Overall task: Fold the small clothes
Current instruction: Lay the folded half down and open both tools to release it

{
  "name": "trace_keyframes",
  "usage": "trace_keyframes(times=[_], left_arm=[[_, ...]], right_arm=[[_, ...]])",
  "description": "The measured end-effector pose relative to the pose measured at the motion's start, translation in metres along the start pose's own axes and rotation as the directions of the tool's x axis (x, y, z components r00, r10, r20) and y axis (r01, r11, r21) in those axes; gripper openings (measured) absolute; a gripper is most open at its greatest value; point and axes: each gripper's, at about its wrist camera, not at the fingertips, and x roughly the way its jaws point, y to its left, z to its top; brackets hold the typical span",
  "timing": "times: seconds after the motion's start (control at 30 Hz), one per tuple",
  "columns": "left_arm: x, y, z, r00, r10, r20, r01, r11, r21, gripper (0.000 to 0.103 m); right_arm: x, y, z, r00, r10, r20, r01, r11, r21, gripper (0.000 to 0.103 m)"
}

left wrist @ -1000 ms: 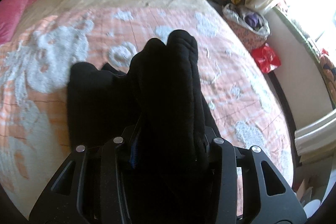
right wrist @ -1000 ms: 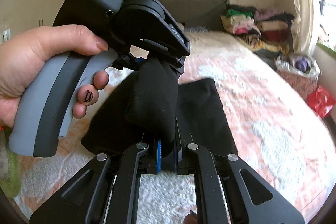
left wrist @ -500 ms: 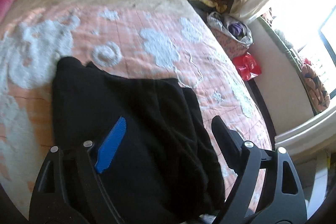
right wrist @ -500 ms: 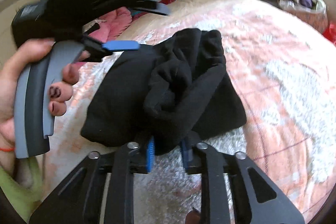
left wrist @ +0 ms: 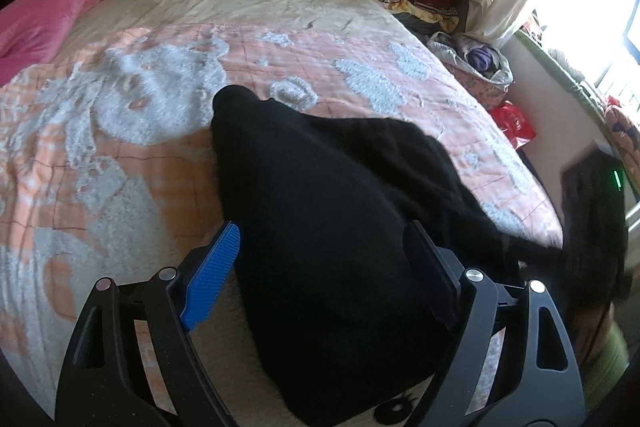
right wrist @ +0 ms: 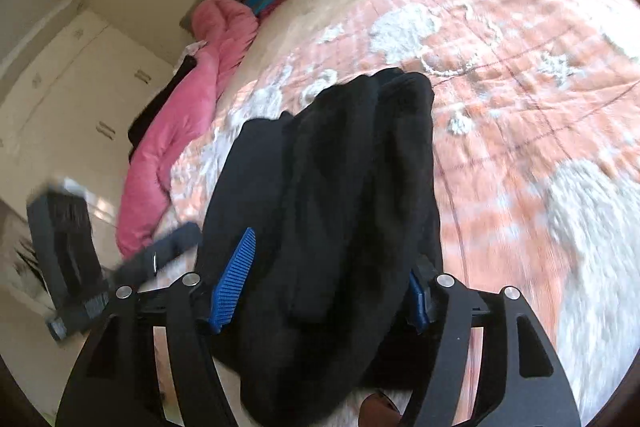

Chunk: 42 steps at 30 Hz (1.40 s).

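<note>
Both grippers released: left gripper [left wrist: 320, 259] and right gripper [right wrist: 332, 267] have jaws spread wide, each straddling the black garment [left wrist: 332, 211] without pinching it. Garment lies bunched on the orange-and-white bedspread [left wrist: 120, 131]. Pink blanket [right wrist: 188, 115] sits beside it at the bed's edge.
</note>
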Motion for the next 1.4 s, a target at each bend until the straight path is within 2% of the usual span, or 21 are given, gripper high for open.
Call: trace_keyframes(times=[0.07,0.17,0.2,0.23,0.3,0.37,0.47,0.57,0.6,0.67,0.77,0.87,0.93,1.07,1.33,1.4], left_arm=[[0.001,0.001,-0.003,1.000,0.011,-0.004,-0.011,1.000,0.011,0.076],[0.003,0.004,-0.005,1.000,0.018,-0.006,-0.018,1.000,0.020,0.076],[0.003,0.005,-0.005,1.000,0.021,-0.007,-0.021,1.000,0.021,0.076],[0.005,0.005,-0.006,1.000,0.021,-0.009,-0.021,1.000,0.022,0.076],[0.006,0.008,-0.006,1.000,0.020,-0.016,-0.019,1.000,0.017,0.076],[0.007,0.008,-0.007,1.000,0.021,-0.016,-0.021,1.000,0.016,0.076],[0.003,0.006,-0.008,1.000,0.019,-0.003,-0.019,1.000,0.024,0.076],[0.000,0.004,-0.007,1.000,-0.011,0.002,0.011,1.000,0.005,0.076],[0.001,0.003,-0.007,1.000,-0.019,-0.001,0.019,1.000,0.002,0.076],[0.004,0.000,-0.008,1.000,-0.020,-0.010,0.020,1.000,0.005,0.078],[0.010,-0.007,-0.014,1.000,-0.017,-0.024,0.017,1.000,0.023,0.080],[0.014,-0.013,-0.020,1.000,-0.001,-0.029,0.002,0.999,0.049,0.082],[0.013,-0.013,-0.023,1.000,0.006,-0.026,-0.004,0.999,0.051,0.082],[0.011,-0.007,-0.026,0.999,-0.013,-0.035,0.014,1.000,0.026,0.083],[0.003,-0.004,-0.038,0.999,-0.020,-0.032,0.020,1.000,0.008,0.083],[0.001,-0.005,-0.040,0.999,-0.019,-0.033,0.019,1.000,0.013,0.083]], right_arm=[[0.007,-0.001,0.013,1.000,0.009,-0.012,-0.009,1.000,0.020,0.064],[0.017,0.011,0.026,0.998,-0.058,-0.029,0.056,0.997,-0.048,0.054],[0.021,0.016,0.028,0.996,-0.087,-0.030,0.084,0.994,-0.075,0.046],[0.024,0.021,0.030,0.993,-0.111,-0.028,0.108,0.989,-0.105,0.032],[0.029,0.035,0.032,0.988,-0.152,-0.017,0.147,0.973,-0.178,0.020],[0.029,0.050,0.032,0.985,-0.175,0.006,0.171,0.949,-0.265,0.018],[0.018,0.082,0.034,0.980,-0.181,0.083,0.199,0.885,-0.421,0.017],[0.011,0.100,0.035,0.973,-0.186,0.138,0.231,0.821,-0.522,0.017],[0.013,0.101,0.036,0.970,-0.199,0.143,0.245,0.804,-0.542,0.017],[0.023,0.091,0.039,0.961,-0.244,0.129,0.274,0.795,-0.541,0.017],[0.033,0.061,0.038,0.950,-0.295,0.103,0.305,0.804,-0.510,0.017],[0.039,0.032,0.035,0.950,-0.302,0.077,0.305,0.849,-0.432,0.022],[0.033,0.022,0.032,0.949,-0.301,0.089,0.312,0.873,-0.374,0.040],[0.015,0.019,0.025,0.961,-0.262,0.090,0.277,0.906,-0.320,0.041],[-0.025,0.027,-0.008,0.972,-0.212,0.099,0.232,0.930,-0.284,0.047],[-0.030,0.026,-0.015,0.974,-0.203,0.102,0.224,0.936,-0.271,0.044]])
